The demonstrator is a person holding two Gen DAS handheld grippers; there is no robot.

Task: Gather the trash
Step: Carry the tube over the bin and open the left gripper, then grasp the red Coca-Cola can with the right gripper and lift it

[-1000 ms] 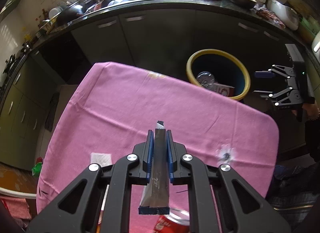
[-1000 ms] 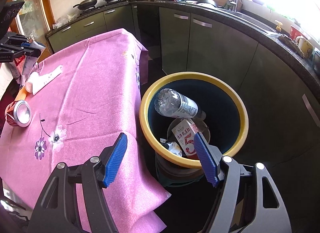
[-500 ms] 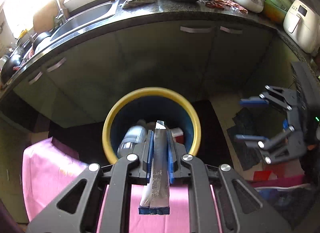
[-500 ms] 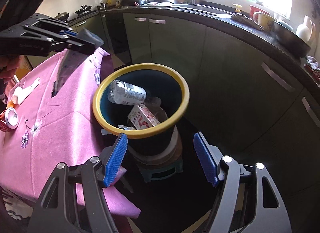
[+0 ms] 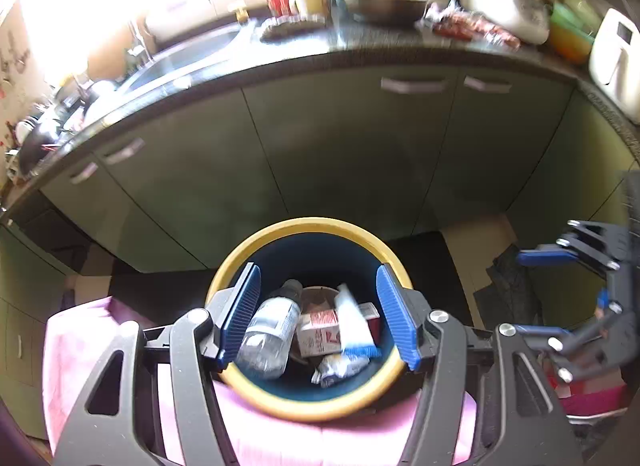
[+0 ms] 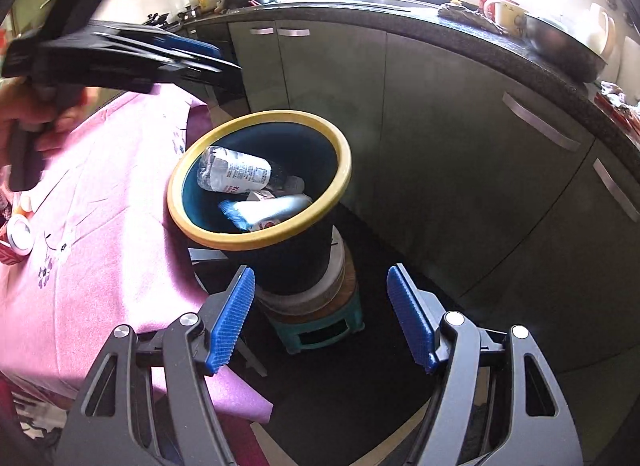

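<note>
The flat silvery-white squeeze tube with the blue crimped end (image 5: pixel 352 326) now lies inside the round dark-blue bin with the yellow rim (image 5: pixel 308 406), resting on a red-and-white paper carton (image 5: pixel 320 330) beside a clear crushed plastic bottle (image 5: pixel 270 336) and a small crumpled foil wrapper (image 5: pixel 340 366). The tube looks light and nearly spent, soft in the body and stiffer at the crimp, so a pinch across its flat middle would hold it without slipping; its smooth skin could slide if taken by the edge. The left gripper (image 5: pixel 318 316) hangs right over the bin's mouth, its blue ribbed pads spread apart after just opening, with nothing between them but the view down into the bin. In the right wrist view the tube is somewhat blurred, so whether it has fully settled is hard to say. The right gripper (image 6: pixel 322 322) is also spread and empty, held nearer and lower, aimed at the floor before the small green stool (image 6: pixel 320 330) the bin stands on. To the left of the bin lies the table under a pink flowered cloth (image 6: pixel 100 250), and at its far left edge a red drinks can with a silver top (image 6: pixel 18 234) remains: light, thin-walled and easily dented, best taken across its round body. Grey-green kitchen cabinets (image 6: pixel 460 153) stand beyond.
</note>
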